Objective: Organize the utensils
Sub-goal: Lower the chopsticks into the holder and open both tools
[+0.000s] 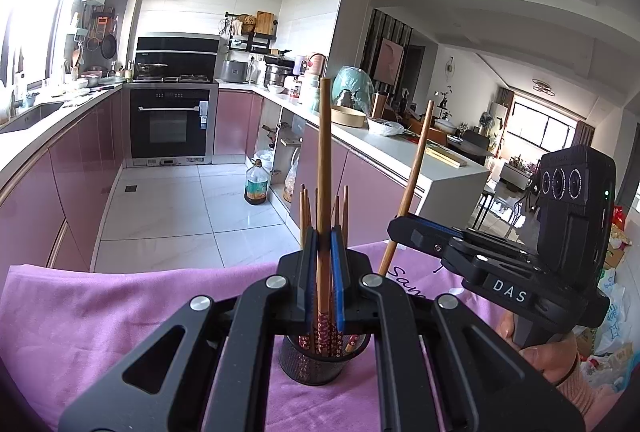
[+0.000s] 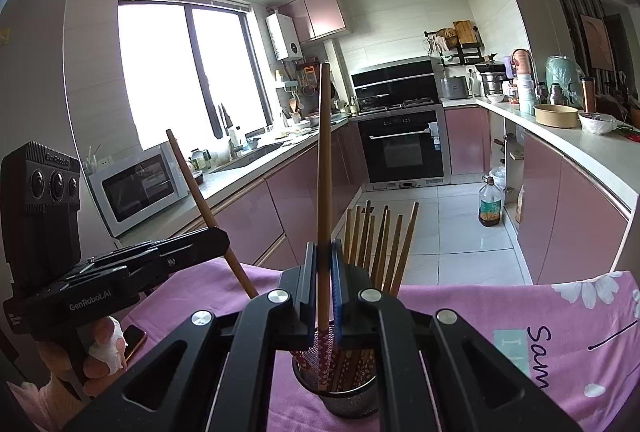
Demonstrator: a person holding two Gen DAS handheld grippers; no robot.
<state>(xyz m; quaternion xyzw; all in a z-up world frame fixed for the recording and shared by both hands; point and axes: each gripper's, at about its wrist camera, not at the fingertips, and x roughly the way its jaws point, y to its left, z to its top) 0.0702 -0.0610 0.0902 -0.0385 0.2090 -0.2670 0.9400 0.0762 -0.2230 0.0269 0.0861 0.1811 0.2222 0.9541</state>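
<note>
Left gripper (image 1: 324,252) clamped on one wooden chopstick (image 1: 323,168), held near upright, its patterned end down inside the black mesh holder (image 1: 316,360) at 6 o'clock in the left wrist view. Right gripper (image 2: 325,264) likewise clamped on its own chopstick (image 2: 325,168), also near upright with the lower end in the same mesh holder (image 2: 344,398); from the left view that stick (image 1: 412,184) leans toward 1 o'clock. Likely both sticks are gripped mid-shaft and kept vertical so they drop straight into the cup beside the rest; judged as mid-insertion, release not yet done. More chopsticks (image 2: 380,244) already stand in the holder, fanned toward 1 o'clock in the right view. Holder sits on a pink cloth (image 1: 120,312) with printed lettering and daisies. Both grippers point slightly downward, side by side and close, angled toward each other over the cup. Person's right hand (image 1: 540,356) wraps its handle at 4 o'clock; left hand (image 2: 100,352), a finger wrapped in white, at 8 o'clock. Kitchen oven (image 1: 170,124) at 11 o'clock beyond.
</note>
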